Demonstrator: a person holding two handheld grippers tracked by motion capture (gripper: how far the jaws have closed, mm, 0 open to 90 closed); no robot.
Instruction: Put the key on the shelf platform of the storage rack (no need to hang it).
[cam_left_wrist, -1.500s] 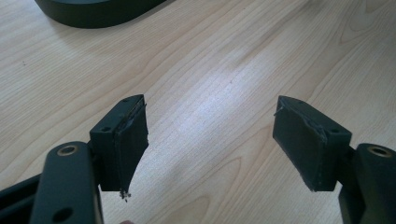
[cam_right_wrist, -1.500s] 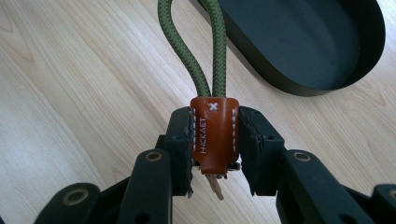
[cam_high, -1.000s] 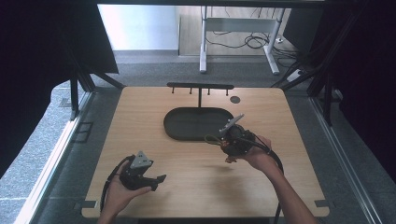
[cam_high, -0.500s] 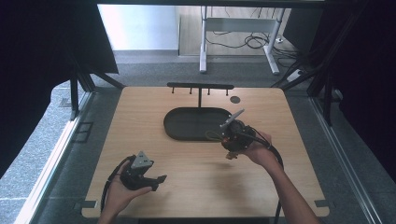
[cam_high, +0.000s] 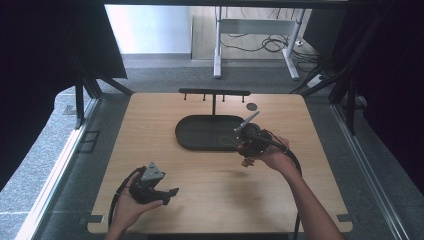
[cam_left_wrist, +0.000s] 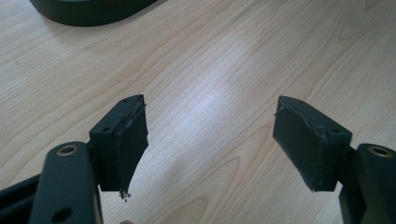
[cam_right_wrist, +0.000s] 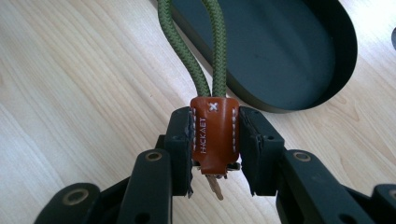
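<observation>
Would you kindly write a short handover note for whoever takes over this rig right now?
Right tongs: shut on the brown leather tab of a keychain; its green cord loop runs up toward the dark oval tray.
Left tongs: open, nothing between them, held low over the bare wooden table at the near left.
Things: tray at mid-table; black peg rack behind it.
Done: the keychain is gripped and lifted just off the tray's right end.
Left: probably hanging the loop on a rack peg, though this is only a guess.
</observation>
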